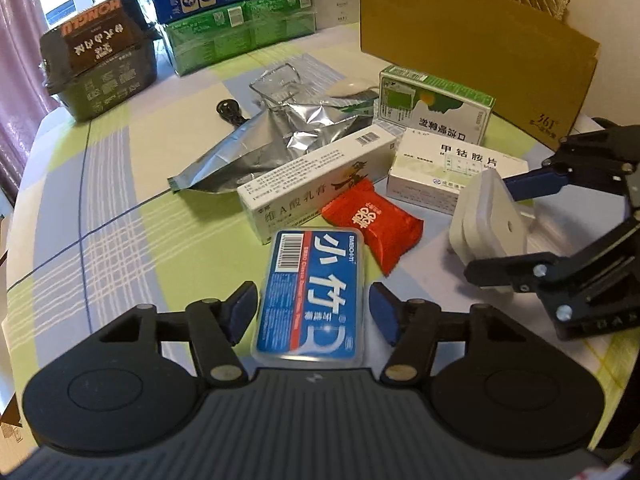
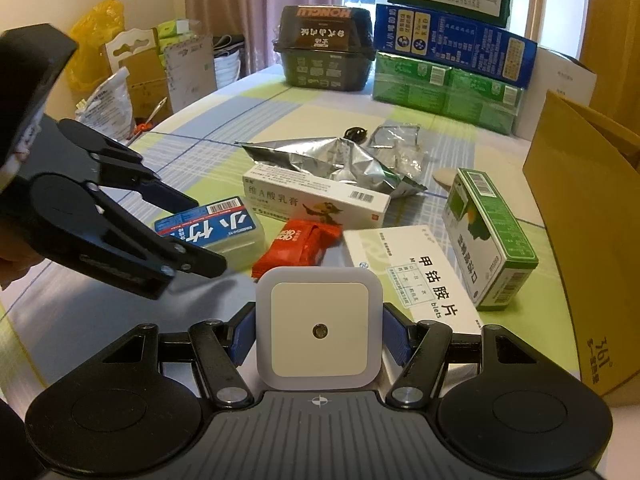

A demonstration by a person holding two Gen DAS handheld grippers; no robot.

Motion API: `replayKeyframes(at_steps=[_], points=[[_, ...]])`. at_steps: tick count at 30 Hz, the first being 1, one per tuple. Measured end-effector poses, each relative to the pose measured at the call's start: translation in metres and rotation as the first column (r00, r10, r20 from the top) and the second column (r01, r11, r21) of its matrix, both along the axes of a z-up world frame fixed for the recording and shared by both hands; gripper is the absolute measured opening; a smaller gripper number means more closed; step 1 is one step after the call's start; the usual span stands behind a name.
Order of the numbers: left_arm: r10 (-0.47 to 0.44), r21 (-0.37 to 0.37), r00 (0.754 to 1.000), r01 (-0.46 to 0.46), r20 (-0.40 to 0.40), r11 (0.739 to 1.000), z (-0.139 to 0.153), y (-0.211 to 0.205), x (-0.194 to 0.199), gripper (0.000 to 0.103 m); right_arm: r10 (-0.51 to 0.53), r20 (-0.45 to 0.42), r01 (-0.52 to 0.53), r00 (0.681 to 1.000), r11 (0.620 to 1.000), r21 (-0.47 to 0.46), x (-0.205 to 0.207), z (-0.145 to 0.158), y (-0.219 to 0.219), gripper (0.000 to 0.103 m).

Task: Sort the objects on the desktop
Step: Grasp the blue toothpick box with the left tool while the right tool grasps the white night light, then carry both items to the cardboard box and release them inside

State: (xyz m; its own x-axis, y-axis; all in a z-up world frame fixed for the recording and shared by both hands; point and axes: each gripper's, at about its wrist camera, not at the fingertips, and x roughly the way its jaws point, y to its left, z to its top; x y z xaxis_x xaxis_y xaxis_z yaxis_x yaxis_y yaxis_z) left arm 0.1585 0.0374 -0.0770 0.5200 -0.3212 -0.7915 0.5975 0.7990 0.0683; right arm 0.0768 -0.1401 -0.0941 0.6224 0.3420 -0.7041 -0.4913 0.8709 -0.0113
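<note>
Two grippers are over a table with a checked cloth (image 1: 104, 216). The left gripper (image 1: 313, 312) has its jaws apart, one on each side of a blue floss box (image 1: 312, 296) that lies flat on the cloth. The blue pads (image 1: 244, 308) sit just beside the box, and a small gap shows on each side.

The right gripper (image 2: 319, 334) has its jaws pressed on the two sides of a white square night light (image 2: 319, 332). From the left wrist view, the night light (image 1: 490, 220) sits low over the cloth near the table's right side.

Near the floss box lies a red candy pack (image 1: 374, 226). Behind it is a long white cream box (image 1: 320, 178), and a crinkled silver bag (image 1: 280, 140) lies behind that. A flat white pill box (image 1: 452, 172) and a green and white box (image 1: 434, 102) are close by. A big brown cardboard box (image 1: 480, 52) stands at the far right.
</note>
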Motion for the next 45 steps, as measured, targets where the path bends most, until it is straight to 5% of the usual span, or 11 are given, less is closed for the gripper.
replayKeyframes(at_steps=[13,27,45], points=[[0.163,-0.03,0.987,-0.163,-0.001,0.986,0.015,0.011,-0.026,0.051,0.001,0.026,-0.001,1.0,1.0,0.013,-0.007,0.009,-0.001,0.062],[0.267,-0.067,0.963,-0.264,0.043,0.962,0.085,-0.018,-0.079,0.051,-0.107,0.084,0.099,0.991,0.991,0.084,-0.039,0.084,-0.048,0.062],[0.172,-0.17,0.983,-0.16,0.059,0.972,0.152,-0.15,-0.109,0.051,-0.349,0.173,0.322,0.921,0.932,0.169,-0.05,0.177,-0.192,0.062]])
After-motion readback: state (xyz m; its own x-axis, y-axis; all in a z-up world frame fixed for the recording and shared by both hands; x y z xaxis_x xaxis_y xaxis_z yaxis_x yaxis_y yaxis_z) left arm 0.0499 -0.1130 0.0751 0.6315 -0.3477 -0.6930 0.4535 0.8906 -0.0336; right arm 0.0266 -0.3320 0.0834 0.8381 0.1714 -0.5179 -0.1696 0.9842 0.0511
